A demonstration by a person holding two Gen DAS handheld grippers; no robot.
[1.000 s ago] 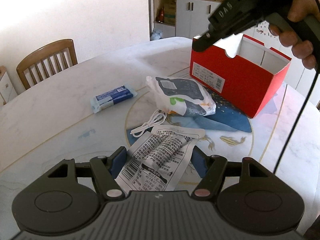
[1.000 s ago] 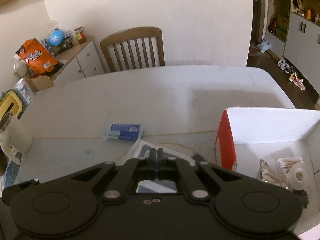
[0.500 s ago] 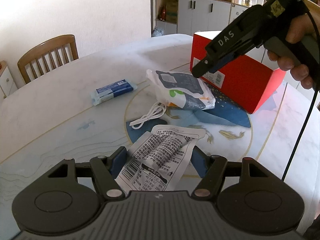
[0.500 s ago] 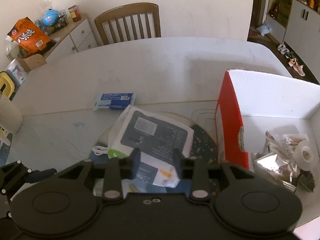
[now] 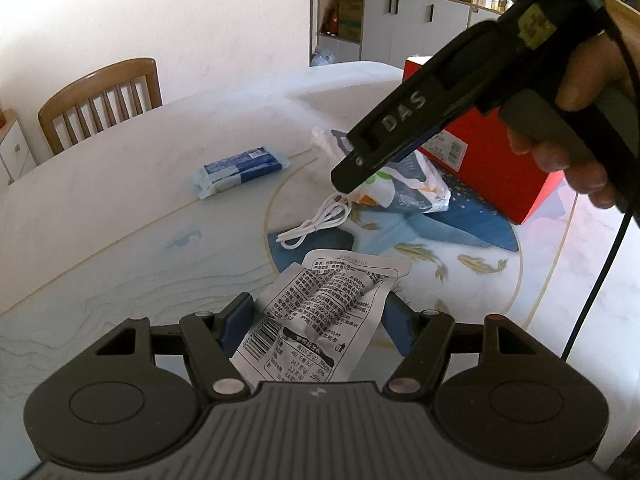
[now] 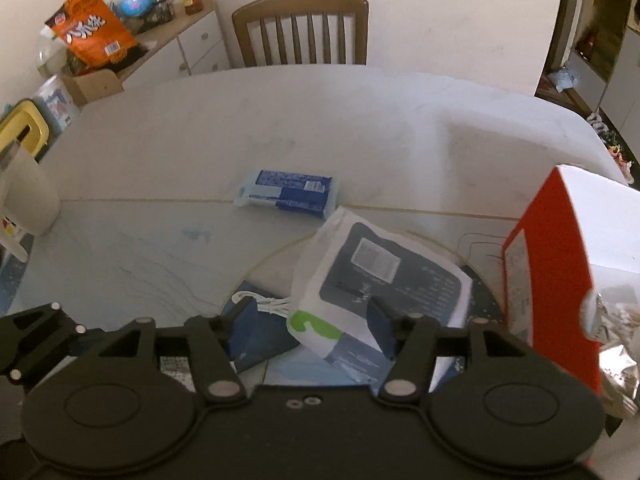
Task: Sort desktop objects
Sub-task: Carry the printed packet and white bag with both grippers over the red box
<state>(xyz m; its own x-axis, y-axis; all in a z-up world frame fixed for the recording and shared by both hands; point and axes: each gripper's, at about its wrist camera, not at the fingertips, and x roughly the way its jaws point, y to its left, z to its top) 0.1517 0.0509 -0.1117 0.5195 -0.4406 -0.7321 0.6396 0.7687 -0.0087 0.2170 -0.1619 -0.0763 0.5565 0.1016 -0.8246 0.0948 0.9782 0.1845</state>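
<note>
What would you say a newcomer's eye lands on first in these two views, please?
Probably the red box, open-topped at the table's right. Next, the right gripper, its fingers just opening, reaches down over the white-and-dark pouch beside that box. Nearest the left camera, a printed packet sits between the left gripper's fingers.
</note>
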